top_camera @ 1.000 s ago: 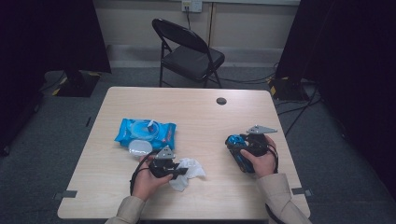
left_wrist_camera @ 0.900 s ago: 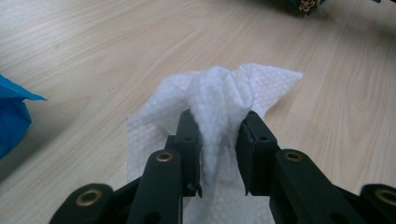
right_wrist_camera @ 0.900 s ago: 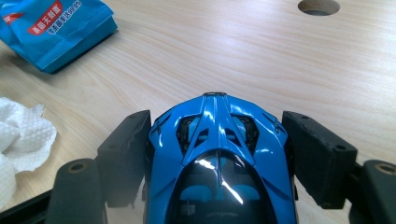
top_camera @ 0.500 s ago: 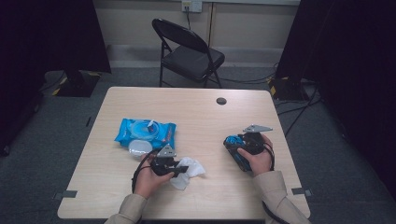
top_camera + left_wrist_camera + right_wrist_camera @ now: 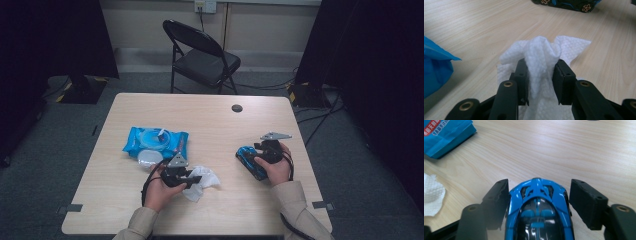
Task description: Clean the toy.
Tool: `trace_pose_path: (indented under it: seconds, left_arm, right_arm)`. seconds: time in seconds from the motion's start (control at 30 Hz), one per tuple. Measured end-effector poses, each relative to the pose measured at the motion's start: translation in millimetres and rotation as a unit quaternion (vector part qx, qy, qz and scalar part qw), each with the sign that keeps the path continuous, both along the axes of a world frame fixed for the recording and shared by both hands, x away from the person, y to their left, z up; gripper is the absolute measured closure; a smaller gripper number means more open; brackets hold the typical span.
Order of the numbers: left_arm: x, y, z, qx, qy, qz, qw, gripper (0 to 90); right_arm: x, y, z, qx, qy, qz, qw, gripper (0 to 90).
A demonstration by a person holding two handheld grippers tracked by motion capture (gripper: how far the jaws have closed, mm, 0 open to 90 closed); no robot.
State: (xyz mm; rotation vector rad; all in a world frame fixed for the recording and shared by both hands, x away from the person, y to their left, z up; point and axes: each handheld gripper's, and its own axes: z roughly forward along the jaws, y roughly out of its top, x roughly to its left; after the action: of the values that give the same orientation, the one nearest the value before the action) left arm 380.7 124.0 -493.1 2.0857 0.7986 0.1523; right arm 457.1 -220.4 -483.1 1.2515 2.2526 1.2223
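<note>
So from the high view I've got the left gripper [image 5: 192, 178] sitting on a crumpled white wet wipe [image 5: 202, 181] near the front of the table [image 5: 210, 125], and the right gripper [image 5: 259, 156] around a blue toy car [image 5: 250, 161] off to the right, well apart from the blue wipe pack [image 5: 156, 141] with its round lid [image 5: 148, 157] beside it. In the left gripper view the jaws have just been easing open, with a bunched fold of wipe [image 5: 541, 57] between them, seemingly barely pinched now. It's soft, quilted, floppy stuff, so I'd grab a thick fold. In the right gripper view the jaws have been closing around the car [image 5: 540, 210]: the left one looks against its side, the right stands clear. I'd guess glossy hard plastic, slippery, so grip the flat flanks.
</note>
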Motion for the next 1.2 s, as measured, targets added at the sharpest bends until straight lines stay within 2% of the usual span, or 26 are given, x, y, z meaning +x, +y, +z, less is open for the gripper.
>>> trace_pose_path:
  seconds: [0.1,0.37,0.5,0.63,0.73,1.0,1.2]
  left_arm:
    - [0.3,0.1,0.5,0.002,0.001,0.0,1.0,67.9]
    - [2.6,0.2,4.2,0.002,-0.009,0.005,0.9999,65.7]
    - [4.6,-1.1,6.6,0.001,-0.017,0.01,0.9998,60.0]
    - [6.0,-3.6,9.8,0.004,-0.024,0.026,0.9994,40.4]
    - [7.0,-3.3,12.8,0.006,-0.023,0.031,0.9992,31.7]
    - [8.8,-3.5,19.5,0.02,-0.02,0.036,0.9989,21.7]
    - [7.1,-2.2,24.9,0.019,-0.02,0.039,0.9988,20.6]
  right_arm:
    - [-0.9,-0.3,1.0,-0.006,-0.004,0.001,1.0,30.7]
    - [-9.0,-3.1,11.0,0.005,-0.015,0.005,0.9999,28.3]
    - [-14.7,-5.2,15.0,0.005,-0.018,0.011,0.9998,26.7]
    - [-20.1,-8.9,17.8,0.008,-0.015,0.01,0.9998,24.4]
    - [-24.6,-9.8,18.1,0.007,-0.011,0.016,0.9998,22.4]
    - [-33.0,-13.7,19.4,0.013,-0.009,0.02,0.9997,20.4]
    - [-38.1,-14.0,26.6,0.009,-0.017,0.026,0.9995,17.7]
